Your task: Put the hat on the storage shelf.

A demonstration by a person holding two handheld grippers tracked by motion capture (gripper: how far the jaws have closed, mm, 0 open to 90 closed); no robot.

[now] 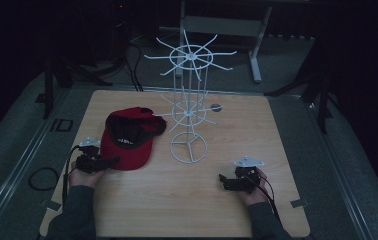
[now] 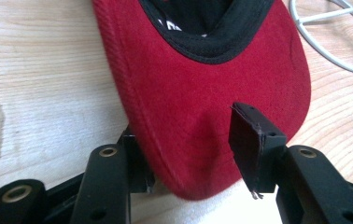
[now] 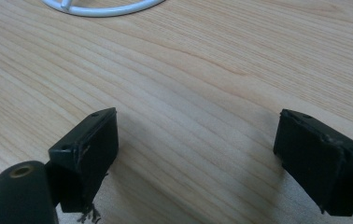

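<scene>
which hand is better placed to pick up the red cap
Left. The left gripper already has its open jaws on either side of the red cap brim. The right gripper sits open over bare table, across the white wire rack base.

The desk is being watched from above the person's side, forward and down, with the whole top taken in. The red cap is being viewed at very close range along the left tongs. The bare wood is being looked at low along the right tongs. The white rack's base ring is being caught in all three views.
</scene>
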